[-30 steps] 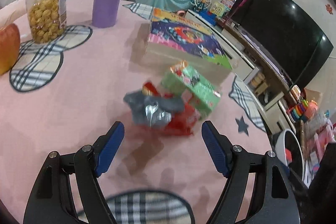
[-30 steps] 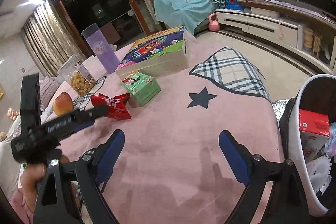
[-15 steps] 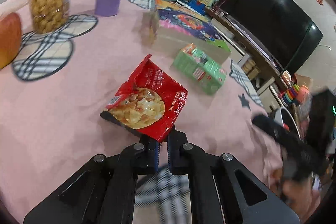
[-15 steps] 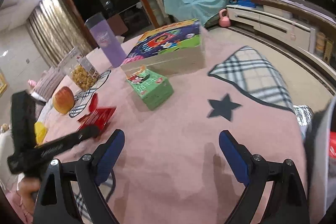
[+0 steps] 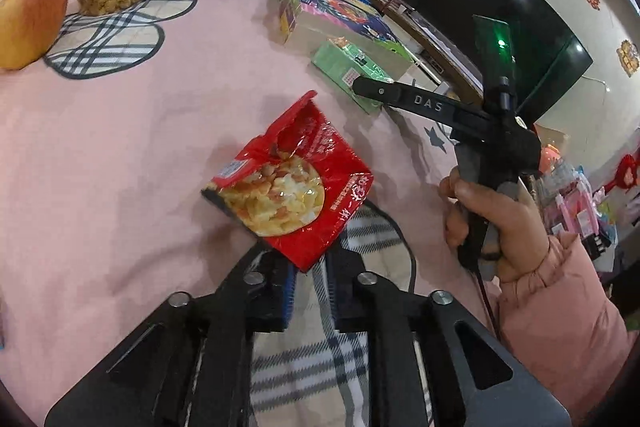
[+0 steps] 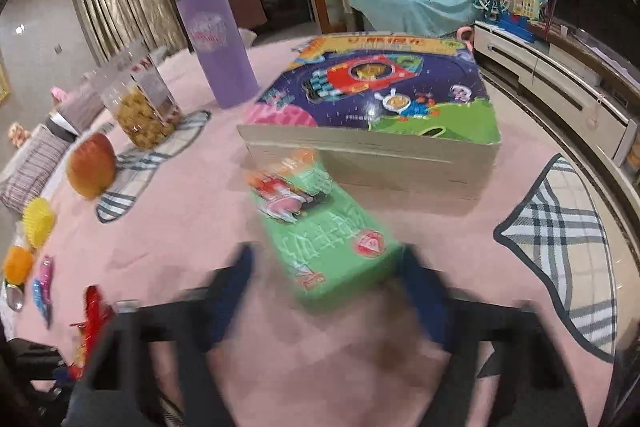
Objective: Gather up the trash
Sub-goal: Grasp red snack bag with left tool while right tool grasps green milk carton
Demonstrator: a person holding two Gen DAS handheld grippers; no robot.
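Observation:
My left gripper (image 5: 311, 281) is shut on the corner of a red snack bag (image 5: 294, 187) and holds it above the pink tablecloth; the bag also shows at the left edge of the right wrist view (image 6: 94, 311). My right gripper (image 6: 326, 267) is open and blurred, its fingers on either side of the near end of a green carton (image 6: 328, 231) that lies on the table. The same carton (image 5: 352, 71) and the right gripper's finger (image 5: 404, 97) above it show in the left wrist view.
A large colourful box (image 6: 384, 99) lies just behind the carton. A purple cup (image 6: 216, 39), a jar of snacks (image 6: 140, 99), an apple (image 6: 90, 165) and small wrappers (image 6: 40, 279) sit to the left. A TV (image 5: 500, 23) stands beyond the table.
My left gripper shut on the red bag and lifted it. My right gripper moved forward from the table's edge to straddle the green carton.

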